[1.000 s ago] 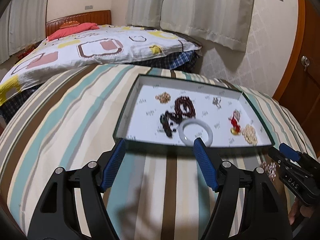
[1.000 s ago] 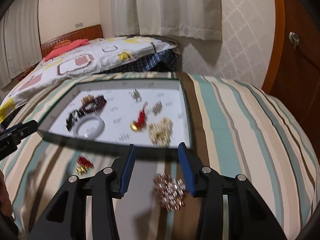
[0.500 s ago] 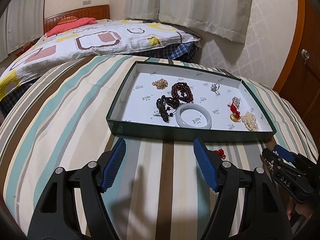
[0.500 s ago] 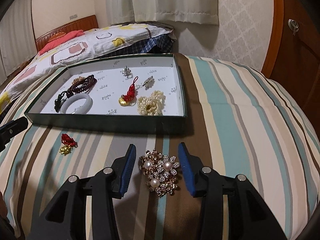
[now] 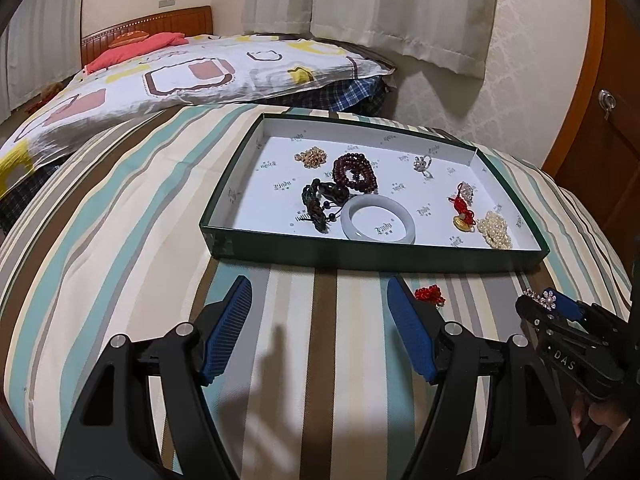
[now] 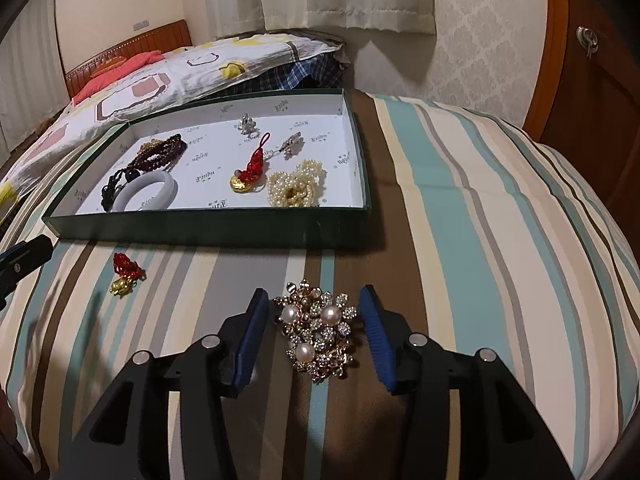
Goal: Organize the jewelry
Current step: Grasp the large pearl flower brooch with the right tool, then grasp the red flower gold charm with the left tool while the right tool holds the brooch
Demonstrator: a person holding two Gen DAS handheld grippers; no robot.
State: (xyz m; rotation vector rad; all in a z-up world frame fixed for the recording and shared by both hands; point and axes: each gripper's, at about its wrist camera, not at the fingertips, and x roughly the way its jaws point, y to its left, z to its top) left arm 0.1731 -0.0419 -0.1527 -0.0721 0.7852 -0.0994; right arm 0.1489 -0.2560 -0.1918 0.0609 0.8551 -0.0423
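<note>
A gold brooch with pearls [image 6: 318, 330] lies on the striped cover between the blue pads of my right gripper [image 6: 314, 304]. Its jaws are opening and the pads stand just clear of the brooch on both sides. A red knot charm with a gold piece [image 6: 126, 274] lies on the cover to the left, also visible as the red charm [image 5: 430, 295]. The dark green tray [image 6: 208, 229] behind holds a white bangle [image 5: 378, 224], dark bead bracelets [image 5: 354, 171], a pearl cluster [image 6: 296, 184] and other pieces. My left gripper [image 5: 320, 304] hangs open over bare cover in front of the tray [image 5: 360, 254].
A bed with a patterned quilt [image 5: 160, 76] stands behind the striped surface. Curtains [image 5: 400, 8] hang on the far wall and a wooden door [image 6: 600, 80] is at the right. A hand [image 5: 592, 416] holds the right gripper at the lower right.
My right gripper sank toward the brooch, which now lies sharp and still between its pads, and the pads stand wider apart. The left view steadied, with the tray now farther up.
</note>
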